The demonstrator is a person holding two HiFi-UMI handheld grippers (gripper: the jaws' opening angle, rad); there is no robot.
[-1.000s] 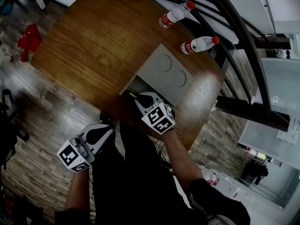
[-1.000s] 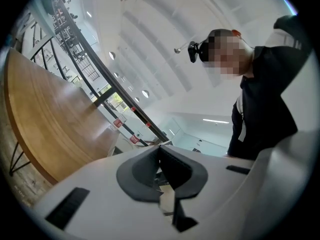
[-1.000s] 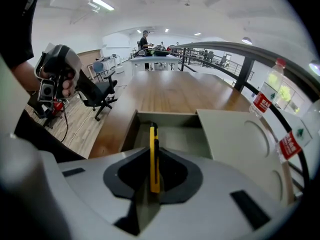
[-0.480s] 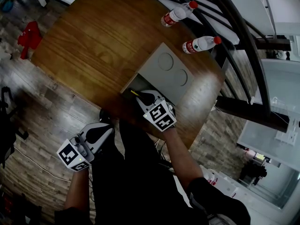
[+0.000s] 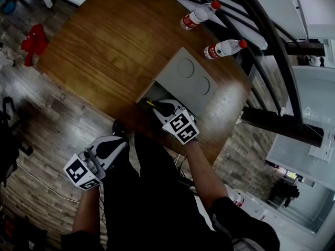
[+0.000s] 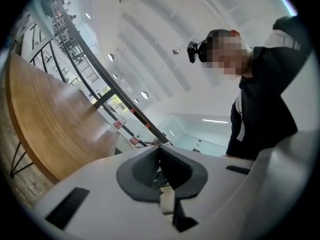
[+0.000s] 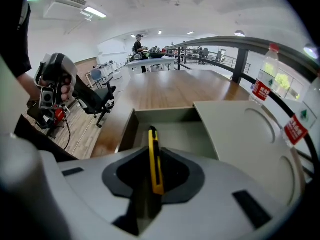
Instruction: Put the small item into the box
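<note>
A grey box (image 5: 184,80) lies on the wooden table (image 5: 104,46) with its lid (image 7: 247,134) slid back, so the near end (image 7: 167,129) is open. My right gripper (image 5: 158,107) is shut on a yellow and black utility knife (image 7: 155,159), held lengthwise between the jaws. The knife's tip (image 5: 150,104) points over the open end of the box. My left gripper (image 5: 121,141) hangs off the table's near edge at the lower left. In the left gripper view it (image 6: 160,150) points up at the ceiling, jaws together, with nothing between them.
Two water bottles with red caps (image 5: 198,15) (image 5: 223,49) lie past the box by a dark curved railing (image 5: 251,30). They stand out at the right of the right gripper view (image 7: 262,84). A red object (image 5: 32,42) sits on the floor. Office chairs (image 7: 95,101) stand beyond the table.
The right gripper with the knife has crept slightly right and toward the box's open end. The left gripper has barely shifted.
</note>
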